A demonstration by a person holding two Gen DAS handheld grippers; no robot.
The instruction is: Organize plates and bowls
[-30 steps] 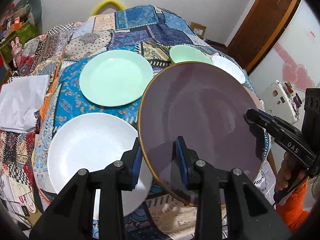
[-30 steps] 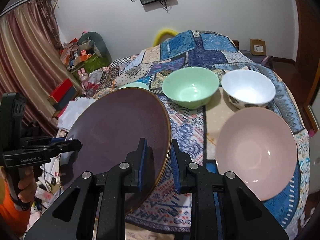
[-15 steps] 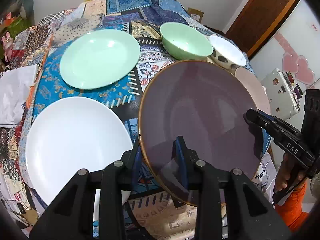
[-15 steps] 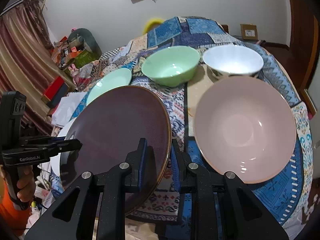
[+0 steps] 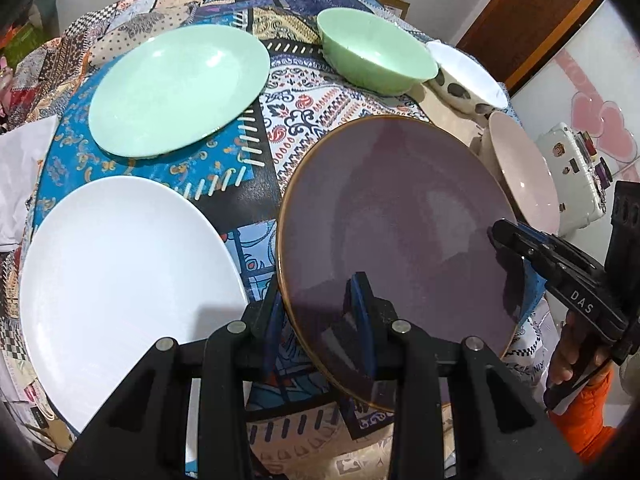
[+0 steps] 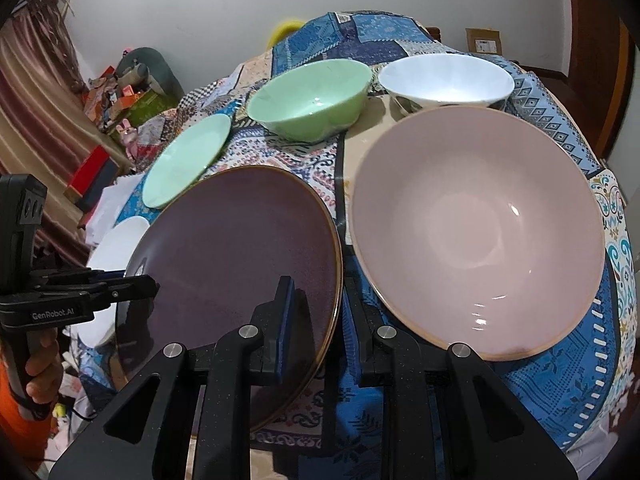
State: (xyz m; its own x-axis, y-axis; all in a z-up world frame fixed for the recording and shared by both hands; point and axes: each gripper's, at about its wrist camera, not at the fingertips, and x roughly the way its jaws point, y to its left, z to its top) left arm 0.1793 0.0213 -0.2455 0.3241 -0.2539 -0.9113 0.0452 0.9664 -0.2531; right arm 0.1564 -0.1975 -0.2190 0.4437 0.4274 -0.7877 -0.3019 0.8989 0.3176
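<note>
A purple plate [image 5: 400,220] with a gold rim hangs tilted above the patchwork tablecloth [image 5: 248,204], gripped at opposite edges. My left gripper [image 5: 318,308] is shut on its near rim, and my right gripper [image 6: 320,312] is shut on the other rim of the purple plate [image 6: 240,248]. Left of it lie a white plate [image 5: 120,272] and a green plate [image 5: 176,88]. A large pink bowl [image 6: 476,232] stands to its right, with a green bowl [image 6: 308,100] and a white bowl [image 6: 444,80] behind.
The table edge [image 6: 400,440] runs close under the right gripper. A person's hand in an orange sleeve [image 5: 576,412] holds the right gripper's handle. Boxes and clutter [image 6: 120,92] stand by the curtain at the left; a wooden door [image 5: 532,20] is at the right.
Both grippers have sunk toward the table with the purple plate between them and tipped further down. The plates and bowls on the cloth look nearer and larger.
</note>
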